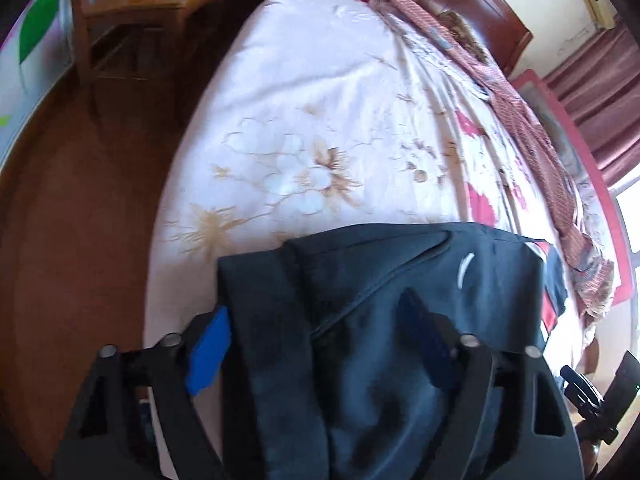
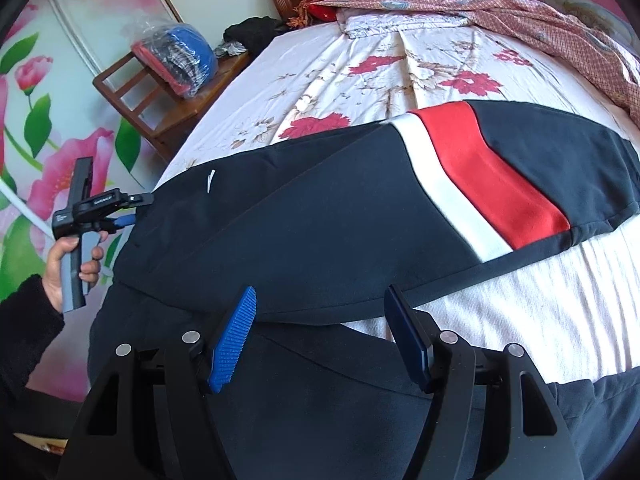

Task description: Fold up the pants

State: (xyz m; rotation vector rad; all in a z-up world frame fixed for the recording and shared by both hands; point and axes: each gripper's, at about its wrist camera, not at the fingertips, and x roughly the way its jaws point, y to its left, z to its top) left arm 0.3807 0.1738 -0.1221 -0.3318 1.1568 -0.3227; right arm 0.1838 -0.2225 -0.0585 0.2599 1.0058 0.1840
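Observation:
Navy pants (image 2: 320, 208) with a white and red stripe (image 2: 492, 176) lie across the floral bed sheet (image 2: 360, 64), one leg folded over the other. My right gripper (image 2: 322, 332) hovers open over the near edge of the upper leg, its blue pads apart and off the cloth. At the waist end, on the left, a hand holds my left gripper (image 2: 128, 216). In the left wrist view the left gripper (image 1: 316, 344) stands open, and bunched navy pants (image 1: 380, 280) fill the gap between its fingers, with the left pad (image 1: 208, 352) beside the cloth's edge.
A wooden chair (image 2: 176, 60) with bagged clothes stands left of the bed. A pink patterned blanket (image 2: 540, 28) is heaped along the far side by the headboard. Wood floor (image 1: 80, 220) runs along the bed's left edge. A floral panel (image 2: 48, 120) covers the wall at left.

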